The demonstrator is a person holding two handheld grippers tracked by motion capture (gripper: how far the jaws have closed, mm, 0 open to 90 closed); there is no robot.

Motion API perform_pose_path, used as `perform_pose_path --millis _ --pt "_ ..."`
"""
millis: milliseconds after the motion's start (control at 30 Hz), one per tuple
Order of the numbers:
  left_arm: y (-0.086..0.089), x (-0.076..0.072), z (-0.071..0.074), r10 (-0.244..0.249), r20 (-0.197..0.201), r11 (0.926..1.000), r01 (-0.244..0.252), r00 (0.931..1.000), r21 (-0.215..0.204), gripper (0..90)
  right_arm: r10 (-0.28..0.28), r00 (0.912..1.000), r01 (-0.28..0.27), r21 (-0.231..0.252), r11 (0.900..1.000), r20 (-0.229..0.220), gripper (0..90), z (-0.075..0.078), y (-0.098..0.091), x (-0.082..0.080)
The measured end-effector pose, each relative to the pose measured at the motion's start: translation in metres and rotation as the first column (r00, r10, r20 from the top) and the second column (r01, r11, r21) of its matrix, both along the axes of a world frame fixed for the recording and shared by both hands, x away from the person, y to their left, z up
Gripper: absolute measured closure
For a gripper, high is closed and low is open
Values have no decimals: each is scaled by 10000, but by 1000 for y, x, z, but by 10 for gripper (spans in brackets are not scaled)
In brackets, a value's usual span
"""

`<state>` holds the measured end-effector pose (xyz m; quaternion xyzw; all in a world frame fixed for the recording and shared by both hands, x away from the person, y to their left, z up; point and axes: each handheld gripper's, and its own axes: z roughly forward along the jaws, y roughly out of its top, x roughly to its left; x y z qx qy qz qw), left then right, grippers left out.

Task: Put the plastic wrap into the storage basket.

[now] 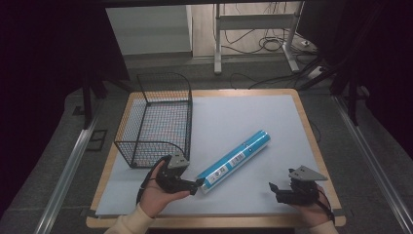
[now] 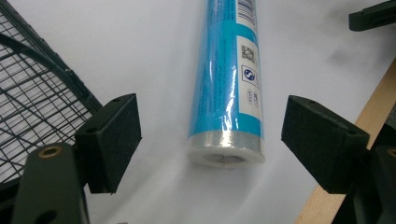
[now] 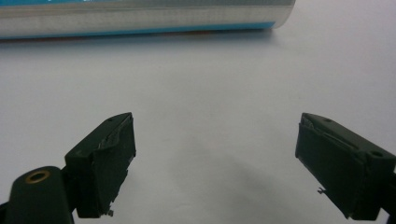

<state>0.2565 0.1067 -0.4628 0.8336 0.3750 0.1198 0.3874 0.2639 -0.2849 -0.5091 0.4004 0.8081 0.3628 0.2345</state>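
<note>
Blue roll (image 1: 234,161) lying slantwise on the tabletop (image 1: 243,112), just right of the wire basket (image 1: 158,119), near end between the left gripper (image 1: 197,185) jaws, spread wide and not touching, likely lined up for a grasp. Basket holding nothing. Right gripper (image 1: 275,189) also spread, resting apart to the roll's right.

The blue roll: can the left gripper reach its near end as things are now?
Probably yes. The left gripper is open, its jaws stand on either side of the near end of the blue roll, and nothing lies between them. The wire basket stands off to the side.
</note>
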Motion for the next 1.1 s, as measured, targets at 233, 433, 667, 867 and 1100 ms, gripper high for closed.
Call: perform_pose_path --millis 233,433,667,867,1100 --pt "-11 4 9 -272 79 9996 272 9996 56 200 22 10000 -22 -1 10000 33 127 0 1 -1" --pt "-22 10 19 -407 203 9990 403 9990 201 200 42 10000 -43 90 10000 32 127 1 1 -1" --pt "-30 13 25 -593 168 9974 585 9981 433 194 45 10000 -46 46 10000 40 128 0 0 -1" --pt "-35 17 27 -617 88 9972 612 9981 431 192 43 10000 -43 35 10000 22 129 0 1 -1" --pt "-43 23 30 -679 -5 9964 678 9977 507 180 67 10000 -67 14 10000 2 129 -1 1 0"
